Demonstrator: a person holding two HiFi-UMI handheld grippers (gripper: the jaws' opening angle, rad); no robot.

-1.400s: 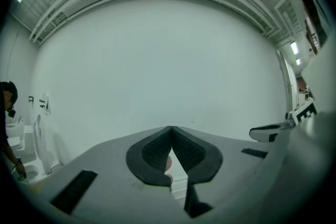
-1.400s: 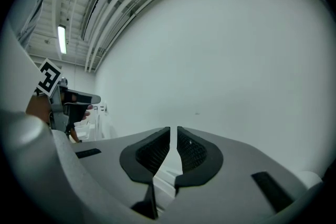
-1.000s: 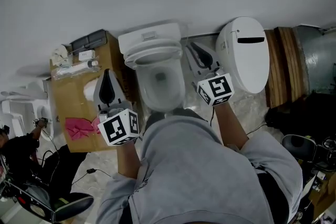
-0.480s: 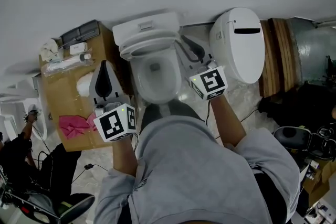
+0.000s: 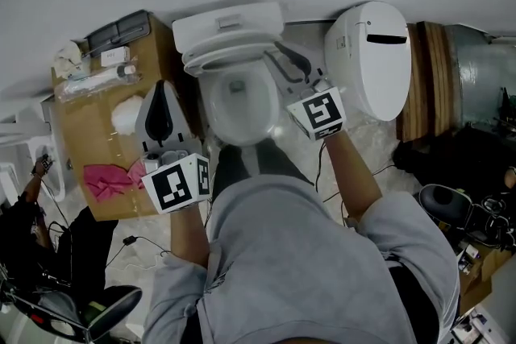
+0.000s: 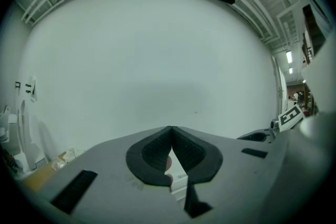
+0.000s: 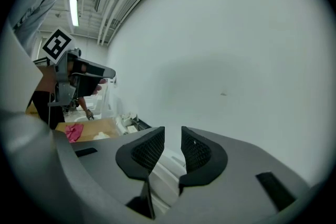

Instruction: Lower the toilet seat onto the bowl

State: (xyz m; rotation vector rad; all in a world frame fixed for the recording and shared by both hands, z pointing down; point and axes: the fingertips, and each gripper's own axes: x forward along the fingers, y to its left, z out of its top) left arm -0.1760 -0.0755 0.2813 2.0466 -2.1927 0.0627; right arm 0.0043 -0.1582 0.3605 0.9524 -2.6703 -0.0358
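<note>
Right gripper (image 5: 280, 54) has its jaws opening, and its own view shows a clear gap between the pads. White toilet surface shows through the gap, but nothing is pressed between them. A second ago this gripper hung further right, beside the bowl (image 5: 207, 110). It has since moved left and farther, so its tips now sit just beside the right end of the toilet seat (image 5: 230, 62). The seat looks raised, leaning back toward the tank (image 5: 230, 18) at the far side, with the bowl open below it.

Left gripper (image 5: 164, 90) has its jaws closed, tip to tip, on nothing. It hovers left of the bowl, over the near edge of a cardboard box (image 5: 97, 133) that carries a pink cloth (image 5: 107, 180). Its place has hardly changed. A separate white toilet unit (image 5: 372, 64) lies well to the right.

Moving in while the jaws spread reads as a reach for the seat's right edge. My judgement is that lowering has not begun; the next need is a grip on that edge, then a slow swing toward the near side.
</note>
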